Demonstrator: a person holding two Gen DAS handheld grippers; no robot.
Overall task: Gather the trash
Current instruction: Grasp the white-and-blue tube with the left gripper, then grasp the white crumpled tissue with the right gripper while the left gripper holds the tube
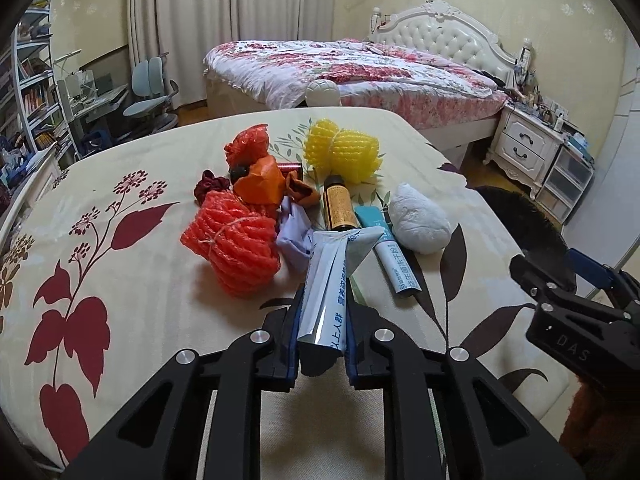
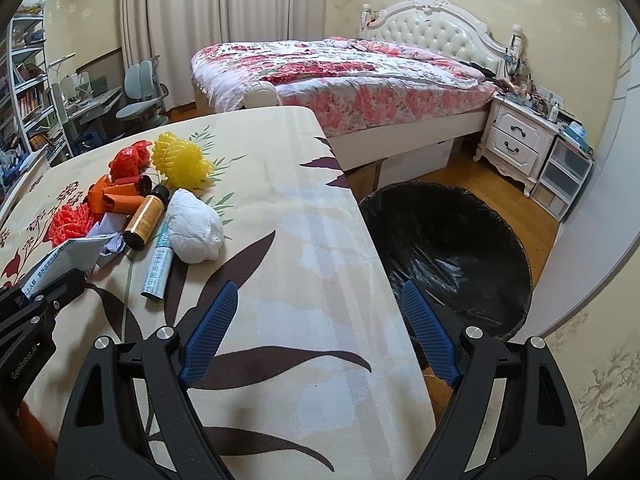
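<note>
My left gripper (image 1: 322, 300) is shut on a flat silver-white sachet (image 1: 326, 292) with blue print, lifted slightly over the table. Ahead of it lies a heap of trash: an orange foam net (image 1: 232, 250), a yellow foam net (image 1: 340, 150), a brown bottle (image 1: 339, 208), a crumpled white tissue (image 1: 418, 220), a teal-and-white tube (image 1: 390, 252) and orange wrappers (image 1: 258, 186). My right gripper (image 2: 320, 326) stands open with nothing between its blue pads (image 2: 212, 336), above the table's right edge. Beside it sits a round bin with a black liner (image 2: 448, 256) on the floor.
The table (image 2: 304, 216) has a cream cloth with dark leaf prints. A bed (image 2: 344, 76), a white nightstand (image 2: 516, 140) and plastic drawers (image 2: 564, 176) stand beyond. A desk, chair (image 1: 152, 92) and bookshelves (image 1: 32, 92) fill the left side.
</note>
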